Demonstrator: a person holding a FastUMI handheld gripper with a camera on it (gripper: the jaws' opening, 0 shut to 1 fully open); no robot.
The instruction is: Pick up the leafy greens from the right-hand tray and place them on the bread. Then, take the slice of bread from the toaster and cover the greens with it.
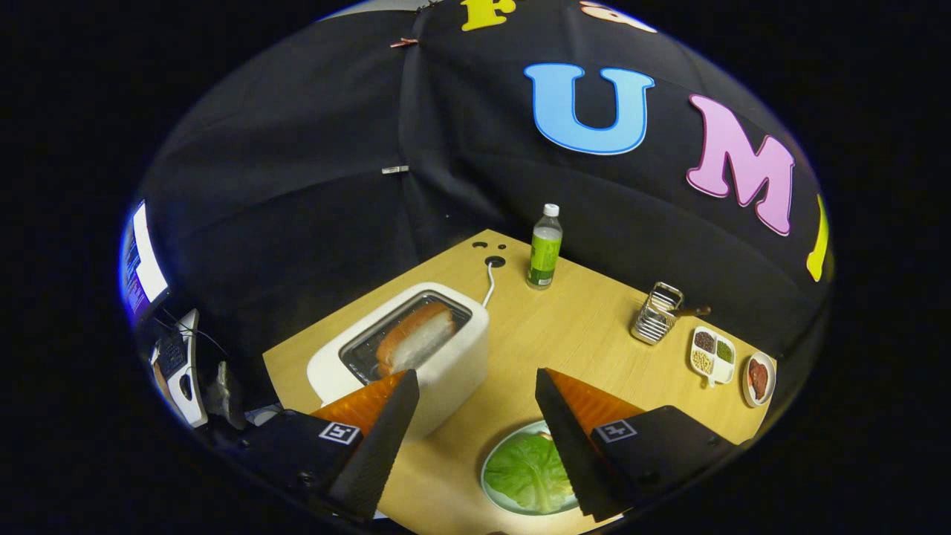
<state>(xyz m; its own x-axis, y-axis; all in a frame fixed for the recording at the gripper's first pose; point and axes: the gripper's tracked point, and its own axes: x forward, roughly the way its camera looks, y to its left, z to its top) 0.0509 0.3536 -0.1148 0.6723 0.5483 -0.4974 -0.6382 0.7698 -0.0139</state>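
We hold the gripper (pixel 475 386) with fingers wide apart, empty, above the green lettuce leaf (pixel 527 468) already laid down, likely readying for the bread slice (pixel 416 338) standing in the white toaster (pixel 461 364).

Bright overhead light on the wooden worktop (pixel 565 334), dim dark surroundings. Short soft shadows beside objects. Strong fisheye bending near the rim; centre sharp, edges slightly blurred.

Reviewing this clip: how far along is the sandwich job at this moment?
Done: the leafy greens already lie on a plate, covering whatever is beneath, so the bread under them can't be confirmed. In hand: nothing; the gripper is open and empty, one finger beside the toaster, the other over the plate. Left: the slice of bread sits in the toaster slot, to be lifted out and laid over the greens.
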